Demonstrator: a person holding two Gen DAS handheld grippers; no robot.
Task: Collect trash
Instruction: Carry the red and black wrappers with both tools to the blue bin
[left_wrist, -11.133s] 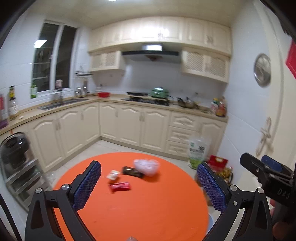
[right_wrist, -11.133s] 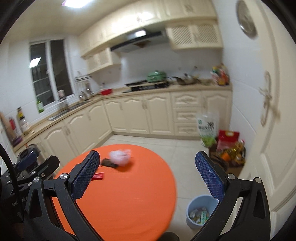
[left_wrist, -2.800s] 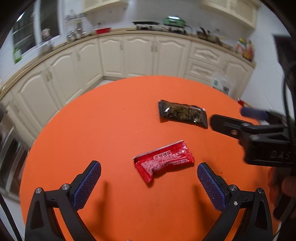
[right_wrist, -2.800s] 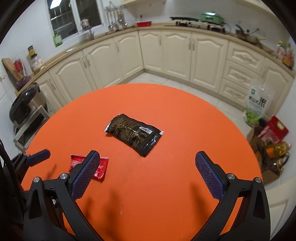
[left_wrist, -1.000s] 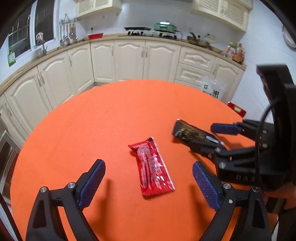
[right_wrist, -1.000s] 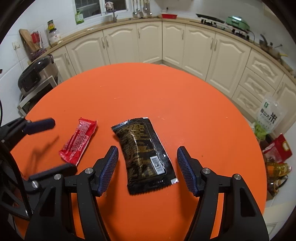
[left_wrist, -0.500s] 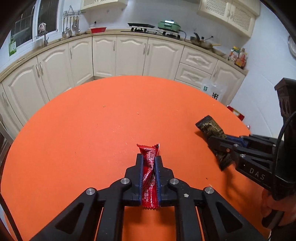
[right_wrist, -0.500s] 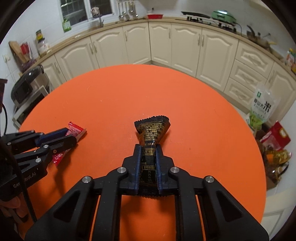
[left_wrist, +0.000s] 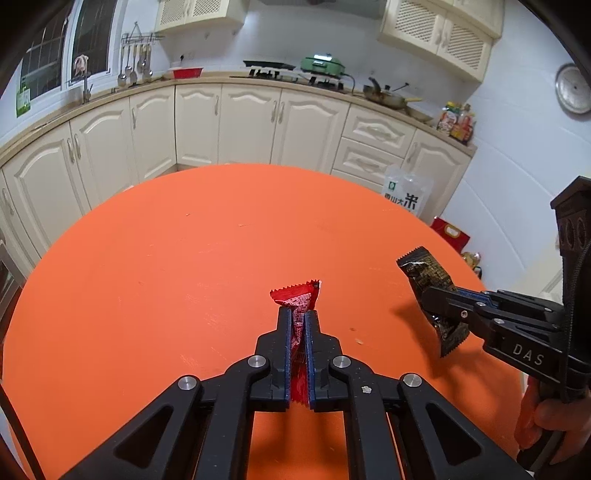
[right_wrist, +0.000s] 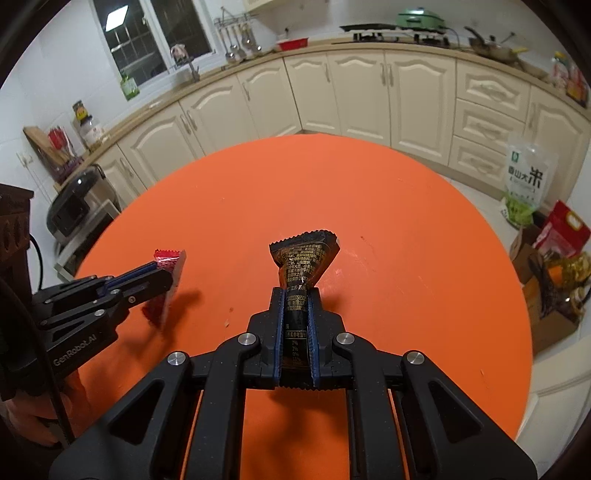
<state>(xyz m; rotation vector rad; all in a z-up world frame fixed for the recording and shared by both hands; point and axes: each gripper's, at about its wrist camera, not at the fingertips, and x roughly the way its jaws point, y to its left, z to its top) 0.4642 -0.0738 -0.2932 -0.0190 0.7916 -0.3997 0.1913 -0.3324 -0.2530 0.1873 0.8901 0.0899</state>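
Observation:
My left gripper (left_wrist: 298, 314) is shut on a red snack wrapper (left_wrist: 297, 297) and holds it just above the round orange table (left_wrist: 184, 277). My right gripper (right_wrist: 297, 293) is shut on a black and gold snack wrapper (right_wrist: 304, 254), also lifted off the table. In the left wrist view the black wrapper (left_wrist: 428, 277) hangs from the right gripper (left_wrist: 428, 295) at the right. In the right wrist view the red wrapper (right_wrist: 168, 258) sticks out of the left gripper (right_wrist: 162, 278) at the left.
Cream kitchen cabinets (left_wrist: 251, 122) curve behind the table. A white rice bag (right_wrist: 524, 184), a red bag (right_wrist: 561, 230) and a cardboard box (right_wrist: 550, 291) sit on the floor to the right. A black cooker (right_wrist: 74, 206) stands at the left.
Both grippers have lifted their wrappers a little off the table since half a second ago. A second ago both were open over wrappers lying flat.

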